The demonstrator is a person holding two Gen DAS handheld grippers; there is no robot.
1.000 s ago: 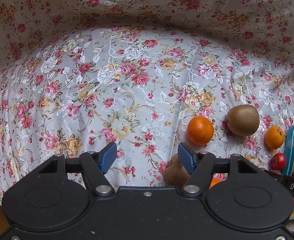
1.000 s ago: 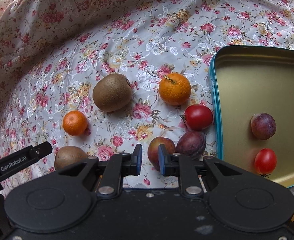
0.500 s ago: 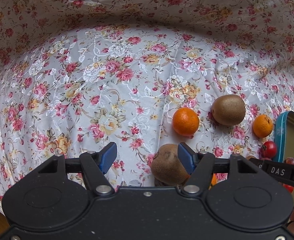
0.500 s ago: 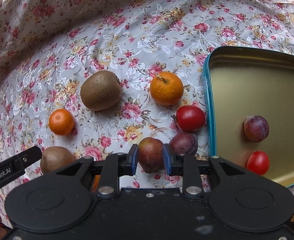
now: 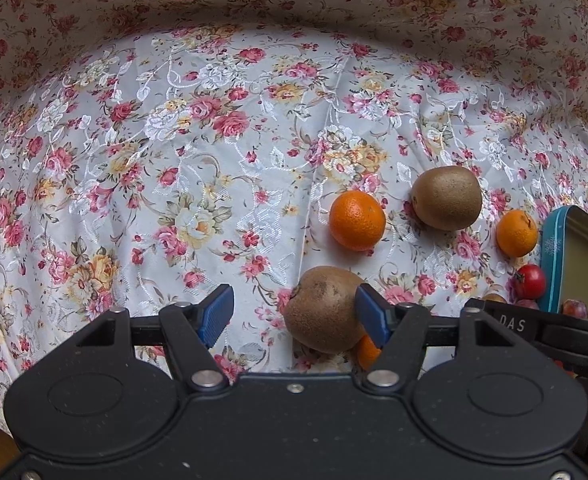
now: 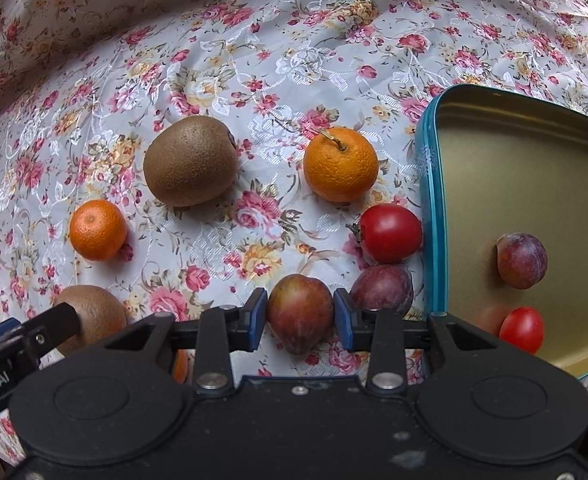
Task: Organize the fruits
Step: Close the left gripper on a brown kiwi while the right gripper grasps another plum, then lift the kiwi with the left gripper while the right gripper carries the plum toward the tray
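Left wrist view: my left gripper (image 5: pixel 294 314) stands wide and holds nothing; a kiwi (image 5: pixel 326 308) lies by its right pad, at 3 o'clock of the gap, on the floral cloth (image 5: pixel 173 140). Right wrist view: my right gripper (image 6: pixel 300 318) is opening, its pads either side of a plum (image 6: pixel 300 312) not yet gripped. The tin tray (image 6: pixel 430 200), at 3 o'clock, already holds a plum (image 6: pixel 522 260) and a cherry tomato (image 6: pixel 522 330). Step in hand: picking the plum. Next, I judge: close, lift, carry to the tray.
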